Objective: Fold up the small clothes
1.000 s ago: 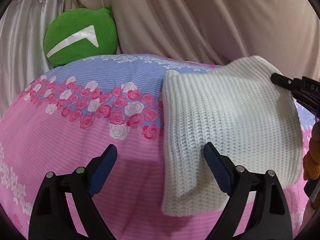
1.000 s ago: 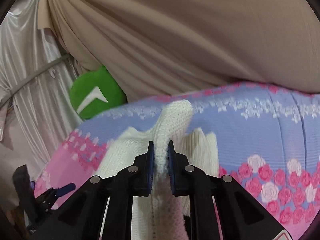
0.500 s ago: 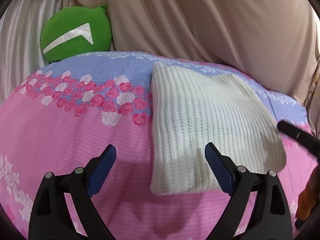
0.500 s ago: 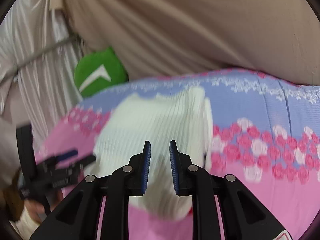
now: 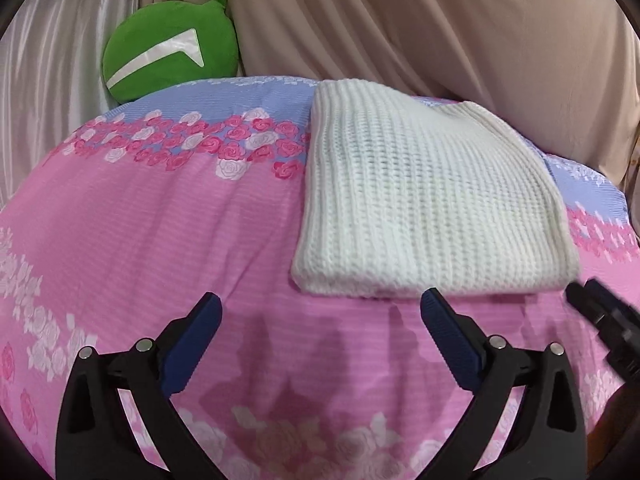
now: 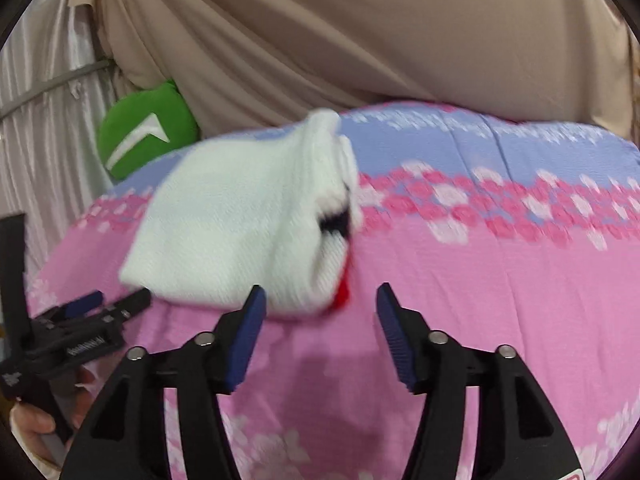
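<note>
bed (image 5: 168,240): pink and blue rose-print cover, carried everything; beige curtain behind it.
green cushion (image 5: 170,46): at the bed's far edge, well apart from the sweater, on its left.
white knit sweater (image 5: 420,200): folded, flat on the bed, right of centre in the left wrist view; long axis ran from the near edge toward the curtain; a red and a dark bit showed at its right edge in the right wrist view (image 6: 248,220), blurred.
left gripper (image 5: 320,316): fingers wide apart, empty; sweater's near edge lay just ahead of its right finger.
right gripper (image 6: 318,300): fingers apart, empty; sweater's near right corner just ahead of its left finger.
nearer: both close, right gripper slightly nearer by my read.
judgement: fold looked done or nearly so.
</note>
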`<state>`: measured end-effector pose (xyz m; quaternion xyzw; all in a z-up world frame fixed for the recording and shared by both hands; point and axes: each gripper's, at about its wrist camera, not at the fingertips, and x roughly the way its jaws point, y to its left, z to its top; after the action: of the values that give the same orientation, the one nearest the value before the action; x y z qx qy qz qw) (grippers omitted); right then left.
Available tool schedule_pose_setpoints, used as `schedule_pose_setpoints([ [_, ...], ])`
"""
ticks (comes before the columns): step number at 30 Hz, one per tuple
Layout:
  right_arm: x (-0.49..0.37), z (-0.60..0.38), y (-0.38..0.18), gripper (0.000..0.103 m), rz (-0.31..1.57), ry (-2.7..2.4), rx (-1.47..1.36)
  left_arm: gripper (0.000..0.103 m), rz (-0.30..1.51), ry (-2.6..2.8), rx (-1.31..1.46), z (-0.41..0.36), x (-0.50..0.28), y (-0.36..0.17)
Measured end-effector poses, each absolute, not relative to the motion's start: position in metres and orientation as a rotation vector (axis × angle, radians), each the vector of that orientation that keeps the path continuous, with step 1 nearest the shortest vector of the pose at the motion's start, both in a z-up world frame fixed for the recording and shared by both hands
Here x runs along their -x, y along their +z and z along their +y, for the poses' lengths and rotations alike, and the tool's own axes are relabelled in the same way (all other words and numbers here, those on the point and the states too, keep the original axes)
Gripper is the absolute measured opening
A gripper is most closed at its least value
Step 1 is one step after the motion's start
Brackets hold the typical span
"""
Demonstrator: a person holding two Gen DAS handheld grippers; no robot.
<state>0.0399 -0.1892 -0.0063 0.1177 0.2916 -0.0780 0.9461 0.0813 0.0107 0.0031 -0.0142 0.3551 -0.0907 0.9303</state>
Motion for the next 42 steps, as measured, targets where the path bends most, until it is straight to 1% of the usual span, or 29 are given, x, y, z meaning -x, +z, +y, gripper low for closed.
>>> schedule_pose_setpoints([
  [2,-0.037,-0.187,-0.013,0.068,0.63,-0.194,-0.247,0.098,0.711,-0.173,0.032,0.007,-0.072,0.005],
  [5,-0.025,-0.18,-0.011,0.074,0.596,-0.203,-0.23,0.098,0.718,-0.156,0.048,0.004,-0.063,0.003],
  [6,-0.023,-0.177,-0.012,0.075,0.596,-0.199,-0.231,0.098,0.715,-0.148,0.045,0.003,-0.06,0.004],
  [10,-0.021,-0.172,-0.011,0.076,0.599,-0.202,-0.218,0.098,0.682,-0.127,-0.001,-0.006,-0.052,0.006],
  [16,-0.021,-0.17,-0.011,0.076,0.6,-0.205,-0.216,0.098,0.679,-0.114,-0.049,-0.016,-0.049,0.006],
  [21,-0.023,-0.161,-0.011,0.079,0.615,-0.214,-0.175,0.098,0.681,-0.087,-0.098,-0.025,-0.047,0.004],
  [42,-0.025,-0.158,-0.014,0.08,0.635,-0.23,-0.15,0.098,0.683,-0.066,-0.129,-0.026,-0.051,0.002],
])
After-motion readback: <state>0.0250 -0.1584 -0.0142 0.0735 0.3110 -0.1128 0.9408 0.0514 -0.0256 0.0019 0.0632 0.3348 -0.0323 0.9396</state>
